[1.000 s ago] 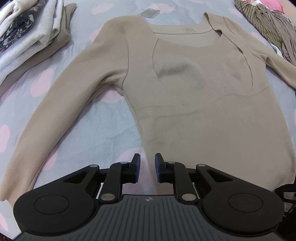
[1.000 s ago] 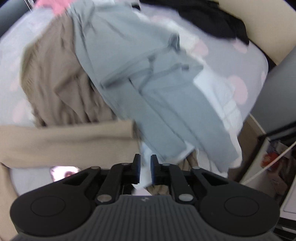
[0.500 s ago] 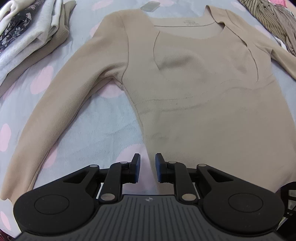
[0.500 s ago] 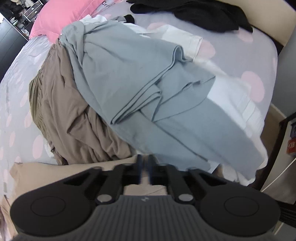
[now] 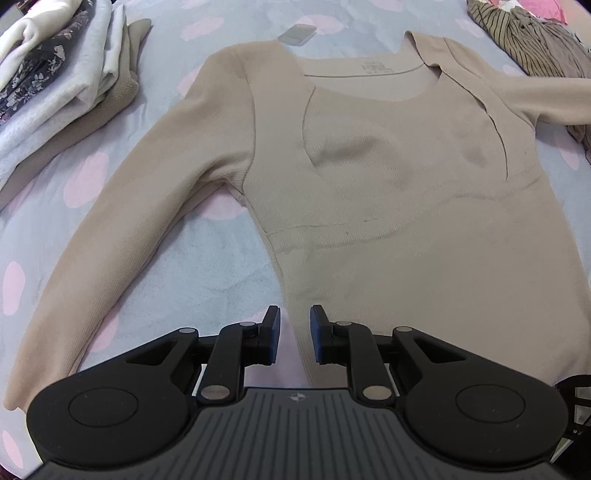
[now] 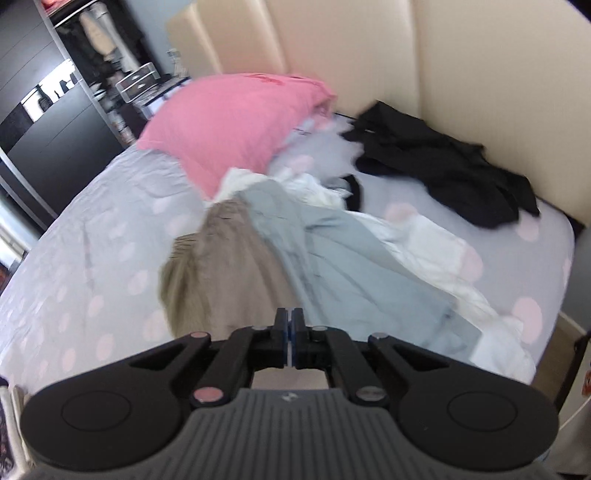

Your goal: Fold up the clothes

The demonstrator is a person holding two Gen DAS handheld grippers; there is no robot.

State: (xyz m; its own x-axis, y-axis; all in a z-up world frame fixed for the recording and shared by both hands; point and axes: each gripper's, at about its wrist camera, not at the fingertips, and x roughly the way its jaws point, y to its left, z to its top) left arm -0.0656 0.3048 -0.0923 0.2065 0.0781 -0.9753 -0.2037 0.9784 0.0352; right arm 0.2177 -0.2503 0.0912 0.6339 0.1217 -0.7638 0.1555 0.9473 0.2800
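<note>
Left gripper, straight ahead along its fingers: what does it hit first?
Probably the beige long-sleeve top: the left gripper, slightly open and empty, points at its side edge near the waist, right beside bare dotted bedsheet. Depth is unclear.

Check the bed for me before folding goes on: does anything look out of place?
A small grey flat object lies on the sheet just above the beige top, near its collar. It isn't clothing; what it is cannot be told.
</note>
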